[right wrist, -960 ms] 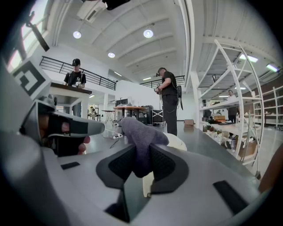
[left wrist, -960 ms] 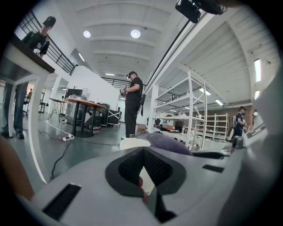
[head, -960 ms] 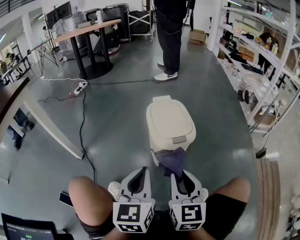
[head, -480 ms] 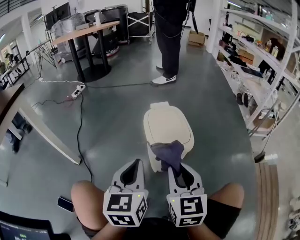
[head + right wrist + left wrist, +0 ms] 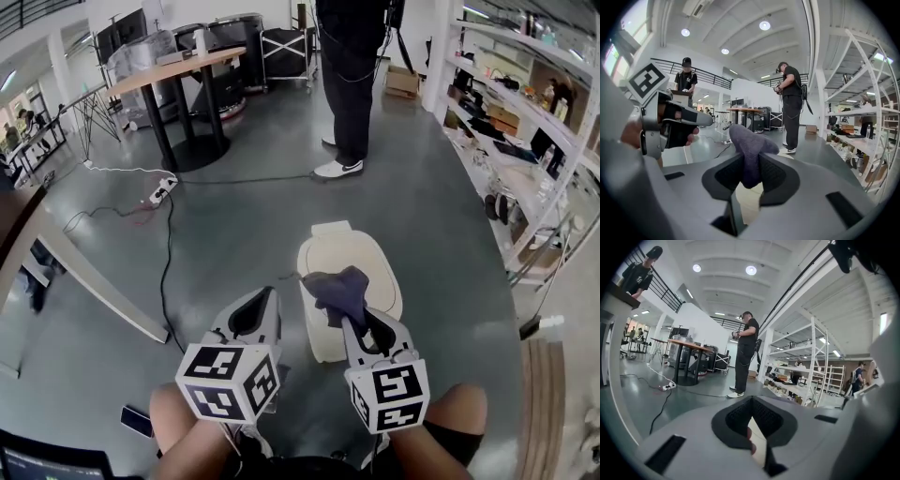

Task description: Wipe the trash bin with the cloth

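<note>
A cream trash bin (image 5: 378, 269) with a closed lid stands on the grey floor just ahead of me. A purple-grey cloth (image 5: 337, 286) is bunched over the near part of its lid. My right gripper (image 5: 350, 317) is shut on that cloth, which sticks up from between the black pads in the right gripper view as well: cloth (image 5: 749, 140), right gripper (image 5: 750, 165). My left gripper (image 5: 262, 294) hovers beside the bin's left side, apart from it, jaws together and holding nothing. In the left gripper view a sliver of the cream bin (image 5: 759, 447) shows below the left gripper (image 5: 751, 405).
A person (image 5: 349, 84) in dark clothes stands beyond the bin. A round table (image 5: 178, 64) is at the back left, with a power strip (image 5: 161, 190) and black cable on the floor. Metal shelving (image 5: 530, 141) runs along the right. A white beam (image 5: 103, 272) slants at left.
Both grippers have risen and moved forward. The cloth, held by the right gripper, went from the bin's front edge up onto the lid.
</note>
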A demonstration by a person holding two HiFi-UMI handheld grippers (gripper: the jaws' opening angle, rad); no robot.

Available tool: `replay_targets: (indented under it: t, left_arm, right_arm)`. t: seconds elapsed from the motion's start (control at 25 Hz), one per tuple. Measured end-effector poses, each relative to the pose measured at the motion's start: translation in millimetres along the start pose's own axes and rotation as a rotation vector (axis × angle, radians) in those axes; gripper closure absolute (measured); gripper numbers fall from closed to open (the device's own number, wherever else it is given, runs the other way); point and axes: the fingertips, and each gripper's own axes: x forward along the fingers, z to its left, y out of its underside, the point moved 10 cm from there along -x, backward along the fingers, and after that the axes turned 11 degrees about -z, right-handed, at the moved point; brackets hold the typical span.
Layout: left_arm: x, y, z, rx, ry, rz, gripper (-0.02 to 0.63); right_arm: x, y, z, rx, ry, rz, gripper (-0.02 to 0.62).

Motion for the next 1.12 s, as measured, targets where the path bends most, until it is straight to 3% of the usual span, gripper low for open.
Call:
replay_targets:
  t: [0.12,0.32,0.72,1.12]
  left_arm:
    - [24.7,-3.6,10.5,-0.012,0.014,0.007,0.606]
    - [63.0,-19.3,23.9,0.076,0.011,-0.004,0.606]
    - [134.8,-17.9,56.2,0.108,0.044,-0.021,0.606]
    - [164.9,6.9,82.0,0.1,-0.03,0.036,0.606]
  right_arm:
    - [29.8,-8.0,-17.1,-0.021,-0.032,0.005,0.509]
    - [84.5,-19.5,-33.3,-0.075,-0.067,0.039,0.509]
    - [184.6,-2.6,-58.7,-0.096,-0.109,0.204,0.509]
    - [243.4,26.2,-61.6,-0.138,-0.16,0.35,0.509]
